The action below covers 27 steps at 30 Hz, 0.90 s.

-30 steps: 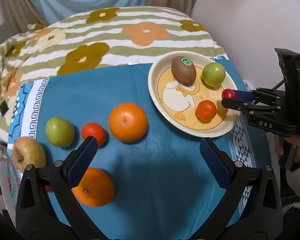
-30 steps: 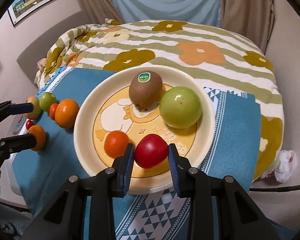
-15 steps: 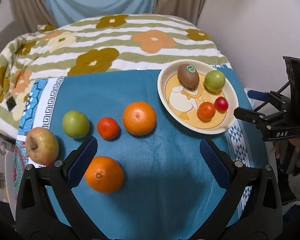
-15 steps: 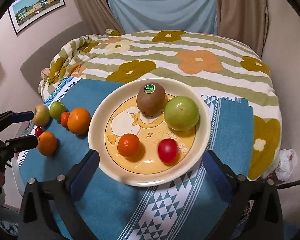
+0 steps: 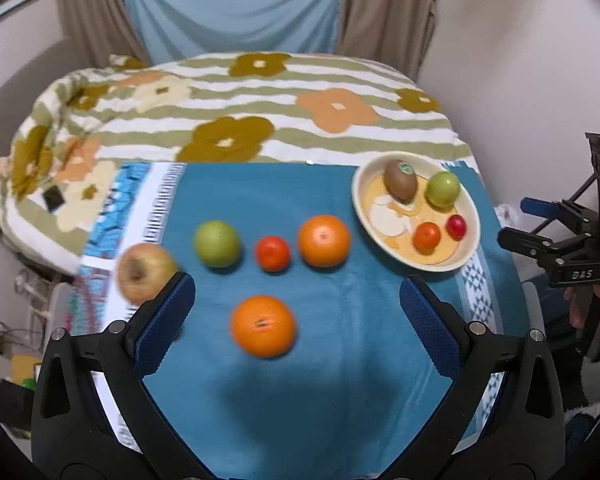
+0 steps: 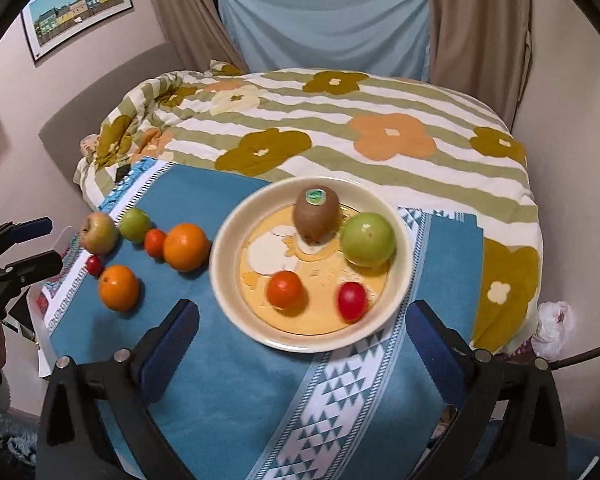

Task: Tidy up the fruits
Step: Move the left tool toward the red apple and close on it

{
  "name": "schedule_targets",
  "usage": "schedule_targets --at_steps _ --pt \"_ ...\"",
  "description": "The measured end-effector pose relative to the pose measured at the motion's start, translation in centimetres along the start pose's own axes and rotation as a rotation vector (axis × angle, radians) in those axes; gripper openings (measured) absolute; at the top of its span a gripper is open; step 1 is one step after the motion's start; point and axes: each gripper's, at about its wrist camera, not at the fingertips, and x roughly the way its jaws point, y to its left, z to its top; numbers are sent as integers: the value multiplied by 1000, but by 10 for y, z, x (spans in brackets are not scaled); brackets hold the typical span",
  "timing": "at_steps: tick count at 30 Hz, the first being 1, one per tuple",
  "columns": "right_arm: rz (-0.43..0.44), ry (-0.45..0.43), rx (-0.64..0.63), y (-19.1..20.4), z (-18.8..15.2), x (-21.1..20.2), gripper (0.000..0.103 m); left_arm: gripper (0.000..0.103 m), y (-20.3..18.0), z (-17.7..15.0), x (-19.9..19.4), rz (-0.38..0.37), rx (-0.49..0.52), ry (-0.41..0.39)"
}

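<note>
- Lay over a bed with a flowered striped quilt (image 6: 340,120): a blue cloth (image 5: 300,380); curtains (image 6: 472,16) and a framed picture (image 6: 76,4) hung behind.
- Hovered over the cloth with jaws spread wide and holding nothing: left gripper (image 5: 296,312); likewise right gripper (image 6: 304,344).
- Sat just ahead of the right gripper: plate (image 6: 228,248) with kiwi (image 6: 316,212), green apple (image 6: 366,240), tangerine (image 6: 285,289), red tomato (image 6: 352,300).
- Lay directly ahead of the left gripper, between its fingers: orange (image 5: 263,326); farther ahead, in a row, a green apple, small tangerine and larger orange.
</note>
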Motion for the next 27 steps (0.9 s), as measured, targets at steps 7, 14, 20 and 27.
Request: schedule_targets --at_steps 7,14,20,27 --pt "3 -29 33 44 9 -16 103 103 48 -5 -30 49 -23 -37" --pt "-10 -44 47 105 16 -18 103 103 105 -9 -45 35 -18 -63" --pt "-10 -26 121 148 18 -2 103 103 153 -6 -37 -11 -10 -41" --pt "-34 27 197 190 11 28 103 103 183 -5 -16 -66 53 -1"
